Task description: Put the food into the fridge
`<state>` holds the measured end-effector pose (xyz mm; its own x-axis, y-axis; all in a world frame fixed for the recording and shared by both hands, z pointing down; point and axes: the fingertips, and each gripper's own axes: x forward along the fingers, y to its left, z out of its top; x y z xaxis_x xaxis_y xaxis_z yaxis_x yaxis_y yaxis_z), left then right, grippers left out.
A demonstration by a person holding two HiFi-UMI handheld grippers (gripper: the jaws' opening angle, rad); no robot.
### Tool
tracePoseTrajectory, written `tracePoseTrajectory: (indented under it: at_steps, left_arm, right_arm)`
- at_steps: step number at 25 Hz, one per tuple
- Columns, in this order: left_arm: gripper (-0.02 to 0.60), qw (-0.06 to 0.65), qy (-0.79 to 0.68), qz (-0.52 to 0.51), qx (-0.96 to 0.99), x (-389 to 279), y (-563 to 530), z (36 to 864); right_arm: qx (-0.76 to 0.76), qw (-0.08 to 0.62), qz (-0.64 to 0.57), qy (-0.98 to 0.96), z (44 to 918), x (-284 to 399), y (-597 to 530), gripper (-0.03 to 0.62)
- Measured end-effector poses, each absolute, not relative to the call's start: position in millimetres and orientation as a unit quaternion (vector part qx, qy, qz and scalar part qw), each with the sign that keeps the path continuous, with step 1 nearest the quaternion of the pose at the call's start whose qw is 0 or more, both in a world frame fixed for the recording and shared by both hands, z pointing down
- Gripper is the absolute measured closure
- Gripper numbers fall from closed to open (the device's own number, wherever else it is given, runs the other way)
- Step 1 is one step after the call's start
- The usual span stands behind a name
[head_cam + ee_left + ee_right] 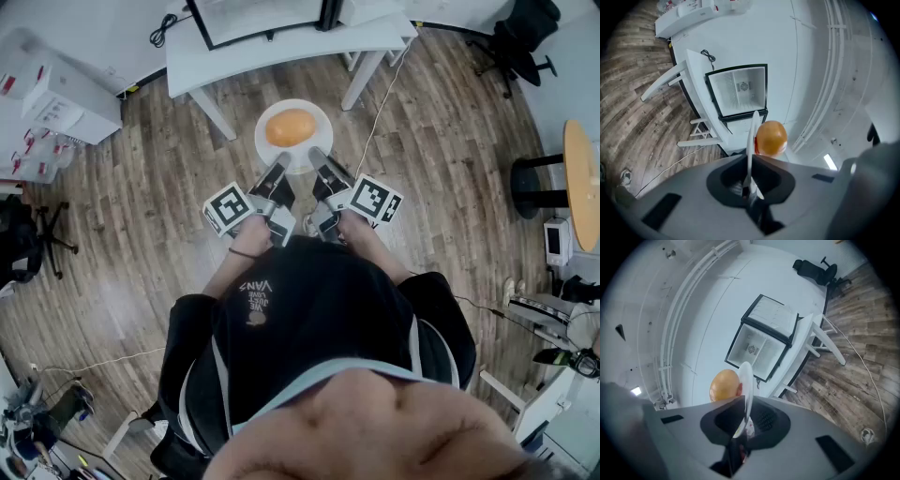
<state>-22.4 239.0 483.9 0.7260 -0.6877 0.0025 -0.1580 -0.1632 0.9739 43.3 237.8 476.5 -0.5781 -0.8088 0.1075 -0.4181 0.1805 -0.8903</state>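
Left tool [281, 161] is clenched on the near-left rim of the white plate [323, 122]; we see that rim edge-on between its jaws. A round orange food item [291, 127] sits mid-plate. We hold the plate above the wood floor [141, 234], near the white table [281, 52] carrying the open mini fridge [740, 91]. Right tool [315, 155] is clamped on the near-right rim.

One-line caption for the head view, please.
The left gripper and right gripper hold a plate of round orange food above the wood floor.
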Motion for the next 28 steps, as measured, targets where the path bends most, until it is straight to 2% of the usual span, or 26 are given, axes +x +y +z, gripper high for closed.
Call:
tracePoseTrajectory:
  at_steps: [28]
  left_arm:
    - [0.549, 0.588, -0.301, -0.247, 0.709, -1, 220, 496]
  right_arm:
    - [-0.394, 0.190, -0.516, 0.736, 492, 63, 217, 0.556]
